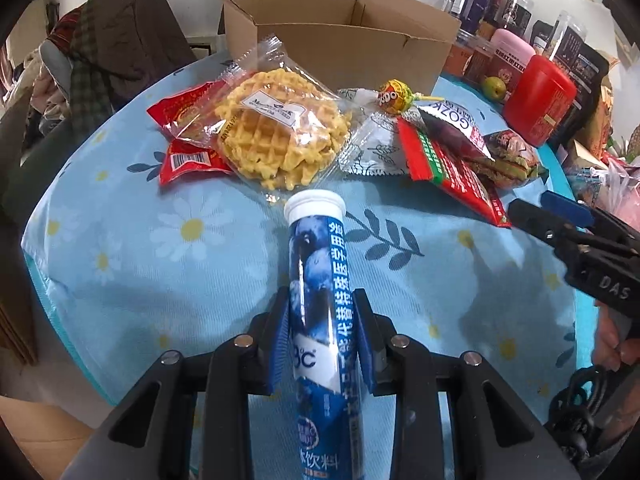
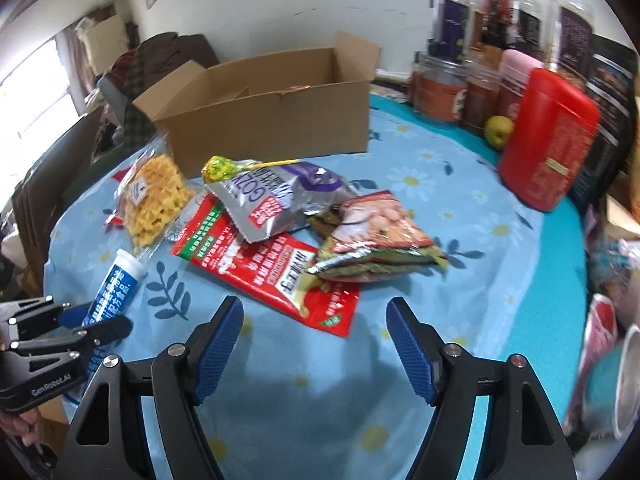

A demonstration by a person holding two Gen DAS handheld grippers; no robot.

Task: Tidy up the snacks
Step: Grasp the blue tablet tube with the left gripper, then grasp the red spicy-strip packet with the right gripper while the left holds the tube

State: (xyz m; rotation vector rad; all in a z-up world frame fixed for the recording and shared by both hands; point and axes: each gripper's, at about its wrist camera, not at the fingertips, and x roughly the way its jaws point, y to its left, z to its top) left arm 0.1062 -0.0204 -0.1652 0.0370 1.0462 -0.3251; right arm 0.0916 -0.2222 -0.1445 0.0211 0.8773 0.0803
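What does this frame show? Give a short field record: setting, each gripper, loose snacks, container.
setting: table with blue daisy cloth
left gripper: shut on blue tube, white cap pointing away
right gripper: open, empty, above the cloth
loose snacks: waffle pack, lollipop, silver pouch, red packet
container: cardboard box, flaps open, behind the pile

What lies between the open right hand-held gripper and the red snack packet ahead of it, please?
Only bare daisy-print tablecloth lies between the right hand-held gripper and the red snack packet, as the right wrist view shows.
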